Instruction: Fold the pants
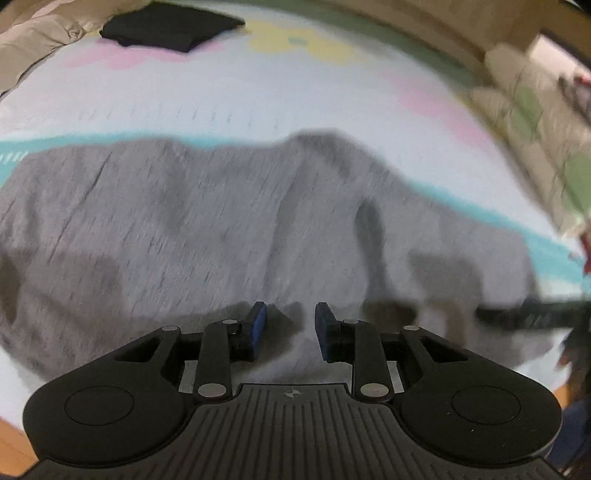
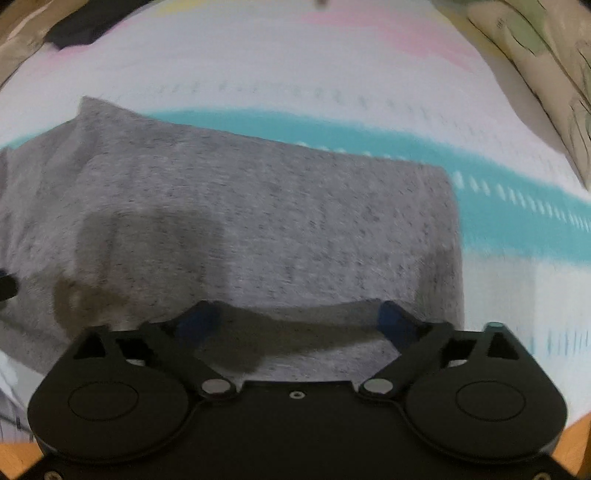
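Pants: grey marled pants point(image 1: 221, 229) lie spread and creased on a bed, filling the middle of both views.
Bed cover: white sheet point(image 1: 240, 92) with a teal stripe and pale pink and yellow patches.
Left gripper: left gripper point(image 1: 290, 325) sits at 6 o'clock above the grey cloth, blue pads partly apart, nothing between them.
Right gripper: right gripper point(image 2: 299, 317) at 6 o'clock, fingers spread wide over the pants point(image 2: 258, 221), holding nothing.
Other cloth: dark folded garment point(image 1: 170, 27) at 11 o'clock, well apart.
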Tool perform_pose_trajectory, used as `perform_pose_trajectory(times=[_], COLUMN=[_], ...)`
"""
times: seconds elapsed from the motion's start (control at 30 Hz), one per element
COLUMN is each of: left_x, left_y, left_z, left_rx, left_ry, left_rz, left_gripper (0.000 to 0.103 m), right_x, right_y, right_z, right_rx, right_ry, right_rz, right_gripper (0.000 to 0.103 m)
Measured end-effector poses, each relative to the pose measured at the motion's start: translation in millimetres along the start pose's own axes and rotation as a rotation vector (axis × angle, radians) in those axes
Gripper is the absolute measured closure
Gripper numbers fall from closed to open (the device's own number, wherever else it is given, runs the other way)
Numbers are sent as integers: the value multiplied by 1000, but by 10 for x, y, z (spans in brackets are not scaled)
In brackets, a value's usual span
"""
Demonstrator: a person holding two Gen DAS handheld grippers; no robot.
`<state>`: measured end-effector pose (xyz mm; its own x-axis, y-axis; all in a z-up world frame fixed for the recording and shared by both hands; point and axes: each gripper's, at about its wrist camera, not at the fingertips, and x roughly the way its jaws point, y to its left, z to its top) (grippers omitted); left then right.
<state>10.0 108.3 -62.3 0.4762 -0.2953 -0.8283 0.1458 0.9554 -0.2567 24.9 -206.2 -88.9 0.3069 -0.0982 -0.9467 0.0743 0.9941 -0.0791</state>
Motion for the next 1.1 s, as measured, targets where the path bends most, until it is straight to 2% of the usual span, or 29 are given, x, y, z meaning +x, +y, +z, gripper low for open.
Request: perform_pose_trajectory(times=[0.13, 0.23, 0.27, 0.4, 0.47, 0.6, 0.77, 0.83, 0.87, 0.97, 1.03, 1.1], left_x=[89, 325, 401, 688, 795, 825, 774, 841, 929, 955, 873, 746], left_y=[-124, -218, -243, -265, -222, -308, -250, -248, -257, -282, -270, -224], left_z=[328, 510, 542, 646, 720, 840, 992, 1034, 1036, 1027, 1052, 1068], left_rx=[1, -16, -15, -10, -16, 37, -25, 15, 54, 119, 99, 56], left_ry=[-83, -58, -47, -11, -6, -14, -32, -31, 1, 3, 0, -36], left_rz=[27, -5, -6, 84, 98, 141, 104, 157, 190, 194, 180, 159], left_gripper=[76, 76, 76, 76, 76, 76, 76, 76, 75, 75, 76, 76], right_x=[1, -33, -67, -127, -100, -84, -77, -87, -95, -91, -79, -68], right_y=[-93, -88, -23, 27, 48, 47, 48, 27, 10, 78, 73, 67], right_z=[-37, -106, -194, -254, -245, -250, -317, -319, -318, -342, -336, -332], right_rx=[33, 14, 0, -94, -109, -77, -45, -44, -39, -25, -24, -21], right_ry=[-17, -67, -84, -144, -160, -168, -171, -172, -170, -165, -163, -160], right_rz=[7, -5, -6, 6, 0, 4, 8, 6, 7, -3, 0, 1], right_gripper=[2, 3, 6, 9, 9, 9, 8, 8, 8, 5, 4, 3])
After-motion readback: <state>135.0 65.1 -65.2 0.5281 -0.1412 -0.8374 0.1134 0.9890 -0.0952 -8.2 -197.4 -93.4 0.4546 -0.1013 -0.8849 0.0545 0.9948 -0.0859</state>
